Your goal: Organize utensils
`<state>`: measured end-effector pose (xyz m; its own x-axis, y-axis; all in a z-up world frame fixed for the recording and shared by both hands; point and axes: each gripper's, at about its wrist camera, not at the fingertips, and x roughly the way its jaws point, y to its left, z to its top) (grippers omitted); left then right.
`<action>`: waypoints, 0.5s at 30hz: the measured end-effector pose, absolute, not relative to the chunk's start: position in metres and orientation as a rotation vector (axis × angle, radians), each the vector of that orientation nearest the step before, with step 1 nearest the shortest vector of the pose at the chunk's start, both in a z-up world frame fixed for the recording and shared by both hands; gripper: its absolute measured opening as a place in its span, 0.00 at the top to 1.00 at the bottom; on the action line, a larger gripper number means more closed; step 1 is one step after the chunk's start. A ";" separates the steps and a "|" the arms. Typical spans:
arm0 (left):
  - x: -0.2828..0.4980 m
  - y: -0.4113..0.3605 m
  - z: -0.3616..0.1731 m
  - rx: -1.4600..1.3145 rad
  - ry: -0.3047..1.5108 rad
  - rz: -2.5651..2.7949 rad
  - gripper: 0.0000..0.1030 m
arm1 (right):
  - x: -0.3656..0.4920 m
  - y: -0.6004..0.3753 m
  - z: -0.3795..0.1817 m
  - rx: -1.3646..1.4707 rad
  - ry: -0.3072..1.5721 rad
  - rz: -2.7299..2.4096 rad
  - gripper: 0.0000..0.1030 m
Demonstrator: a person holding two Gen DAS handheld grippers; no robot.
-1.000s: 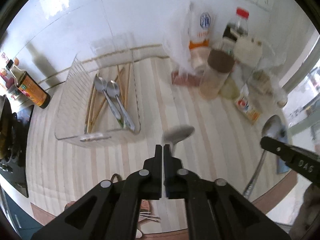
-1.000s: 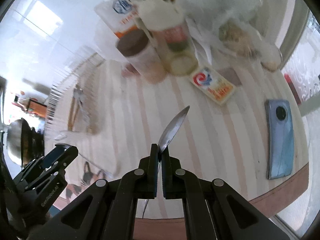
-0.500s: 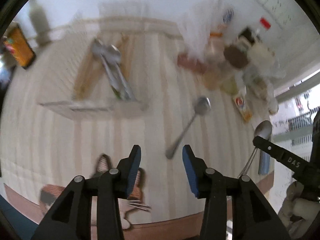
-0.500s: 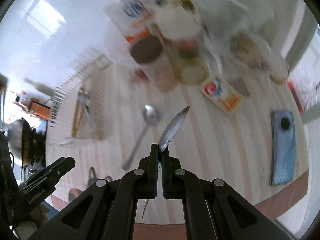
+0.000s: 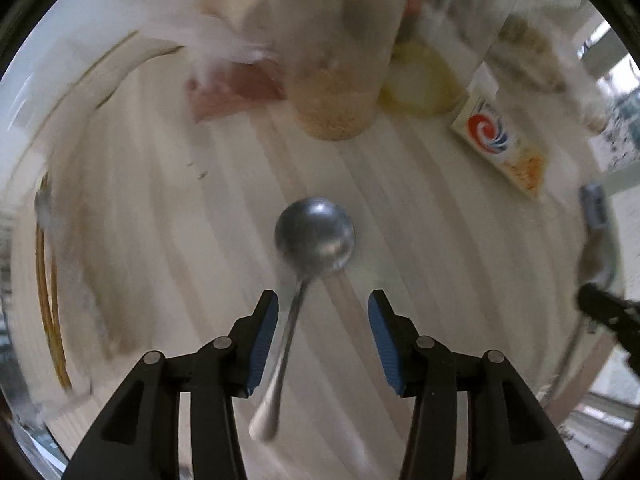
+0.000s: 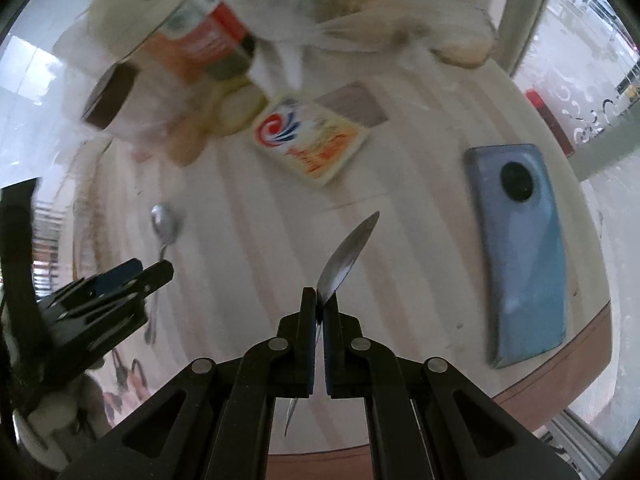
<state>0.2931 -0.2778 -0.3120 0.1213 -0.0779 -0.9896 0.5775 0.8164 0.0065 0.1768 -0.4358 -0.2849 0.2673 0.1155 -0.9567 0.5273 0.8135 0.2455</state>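
Note:
A metal spoon lies on the striped counter, bowl away from me, its handle running back between the fingers of my left gripper, which is open and low over it. The same spoon shows in the right wrist view, with the left gripper above its handle. My right gripper is shut on a second spoon, held edge-on above the counter. The clear utensil tray with chopsticks is a blur at the far left.
A jar of grains, bags and a printed packet crowd the back of the counter. A blue phone lies at the right near the counter's front edge. Bottles stand behind.
My left gripper opened, let its spoon drop on the counter, then came down low over it. My right gripper swung right, still holding its spoon.

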 end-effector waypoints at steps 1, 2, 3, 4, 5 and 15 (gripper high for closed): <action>0.295 -0.279 -0.311 0.446 1.342 -0.499 0.51 | 0.177 -0.439 -0.286 0.600 1.288 -0.305 0.97; 0.299 -0.280 -0.311 0.433 1.335 -0.508 0.52 | 0.178 -0.443 -0.286 0.604 1.286 -0.311 0.97; 0.302 -0.280 -0.311 0.411 1.338 -0.512 0.56 | 0.178 -0.446 -0.287 0.608 1.284 -0.314 0.97; 0.306 -0.280 -0.310 0.396 1.337 -0.503 0.61 | 0.179 -0.446 -0.287 0.612 1.284 -0.315 0.97; 0.308 -0.281 -0.309 0.393 1.330 -0.500 0.68 | 0.179 -0.448 -0.288 0.619 1.284 -0.315 0.97; 0.301 -0.274 -0.296 0.346 1.301 -0.473 1.00 | 0.178 -0.450 -0.283 0.614 1.285 -0.291 0.97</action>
<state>0.3013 -0.2736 -0.2959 0.1933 -0.1385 -0.9713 0.5177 0.8554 -0.0189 0.1776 -0.4499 -0.2830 0.2742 0.1309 -0.9527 0.5286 0.8071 0.2631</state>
